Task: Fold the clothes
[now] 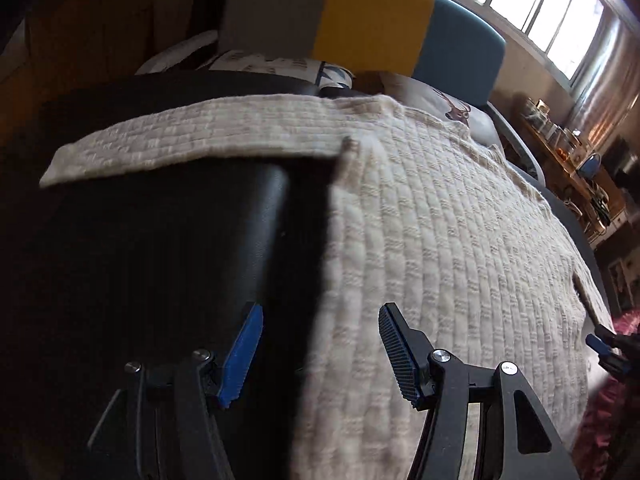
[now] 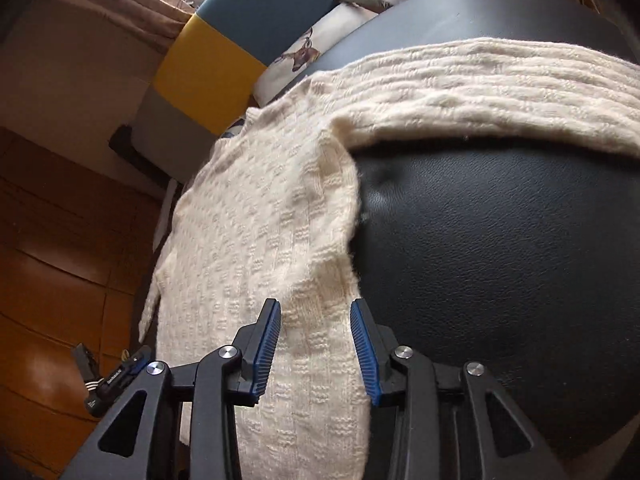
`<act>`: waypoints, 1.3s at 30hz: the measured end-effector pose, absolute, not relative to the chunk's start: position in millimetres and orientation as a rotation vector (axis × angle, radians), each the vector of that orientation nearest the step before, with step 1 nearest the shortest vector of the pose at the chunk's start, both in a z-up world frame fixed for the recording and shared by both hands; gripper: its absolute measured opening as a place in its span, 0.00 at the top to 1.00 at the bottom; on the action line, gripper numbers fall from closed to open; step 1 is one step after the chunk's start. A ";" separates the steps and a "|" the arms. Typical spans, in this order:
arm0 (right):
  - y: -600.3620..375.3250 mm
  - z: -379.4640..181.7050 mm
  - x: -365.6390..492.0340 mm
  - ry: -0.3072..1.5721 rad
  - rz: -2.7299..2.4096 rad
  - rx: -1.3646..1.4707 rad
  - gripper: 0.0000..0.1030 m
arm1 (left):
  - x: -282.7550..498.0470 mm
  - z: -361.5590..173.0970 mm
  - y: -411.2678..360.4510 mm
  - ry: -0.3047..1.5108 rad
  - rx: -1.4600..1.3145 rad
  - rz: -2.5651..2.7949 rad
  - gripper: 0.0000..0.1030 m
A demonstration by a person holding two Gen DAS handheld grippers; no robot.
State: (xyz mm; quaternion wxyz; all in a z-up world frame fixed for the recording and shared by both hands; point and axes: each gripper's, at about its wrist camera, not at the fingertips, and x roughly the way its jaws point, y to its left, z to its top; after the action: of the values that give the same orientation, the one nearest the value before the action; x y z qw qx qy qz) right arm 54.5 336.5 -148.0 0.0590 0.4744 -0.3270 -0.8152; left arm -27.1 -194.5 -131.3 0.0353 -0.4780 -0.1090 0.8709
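Note:
A cream knitted sweater (image 1: 440,240) lies spread flat on a black leather surface (image 1: 160,240), one sleeve (image 1: 192,144) stretched out to the left. My left gripper (image 1: 320,356) hangs open just above the sweater's left side edge, nothing between its blue pads. In the right wrist view the same sweater (image 2: 256,232) runs up the middle, with its other sleeve (image 2: 500,92) reaching right across the black leather surface (image 2: 500,260). My right gripper (image 2: 316,352) is open over the hem's right corner. The right gripper's tip (image 1: 604,350) shows at the left view's right edge.
A headboard of grey, yellow (image 1: 372,20) and teal panels stands beyond the sweater, with patterned pillows (image 1: 452,108) against it. A cluttered wooden desk (image 1: 576,164) sits under a bright window at the right. Orange wooden flooring (image 2: 60,260) lies left of the leather surface.

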 end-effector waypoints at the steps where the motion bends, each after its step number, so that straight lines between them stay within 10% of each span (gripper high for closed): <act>1: 328.3 -150.0 52.9 -0.963 -2.463 1.465 0.64 | -21.8 -133.4 -201.8 -0.351 -1.469 2.668 0.40; 14: 287.9 -126.6 76.7 -0.690 -2.621 1.502 0.56 | 6.9 -138.2 -208.9 -0.381 -1.387 2.557 0.38; 21: 172.6 -106.2 29.5 -0.209 -2.406 1.447 0.56 | -3.1 -142.1 -179.5 -0.123 -1.408 2.564 0.32; 25: 133.5 -128.6 13.9 -0.072 -2.346 1.530 0.56 | -5.5 -151.1 -167.4 -0.110 -1.449 2.506 0.91; 30: 147.7 -146.7 18.6 -0.151 -2.367 1.545 0.58 | -3.0 -149.2 -173.1 -0.119 -1.487 2.537 0.93; 34: 178.6 -129.1 28.2 -0.391 -2.384 1.441 0.58 | -0.5 -121.8 -171.8 -0.132 -1.451 2.621 0.88; 37: 219.3 -110.5 44.9 -0.517 -2.470 1.374 0.58 | -0.4 -91.3 -156.4 -0.199 -1.306 2.608 0.49; 39: 244.7 -109.8 51.4 -0.482 -2.555 1.440 0.58 | -5.5 -82.8 -123.4 -0.173 -1.232 2.518 0.39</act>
State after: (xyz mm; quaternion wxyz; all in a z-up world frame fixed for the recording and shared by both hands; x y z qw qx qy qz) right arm 51.4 244.7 -109.8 0.0847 0.4829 -0.1615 -0.8565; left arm -5.5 -123.4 -82.8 0.1657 -0.4326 -0.0606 0.8842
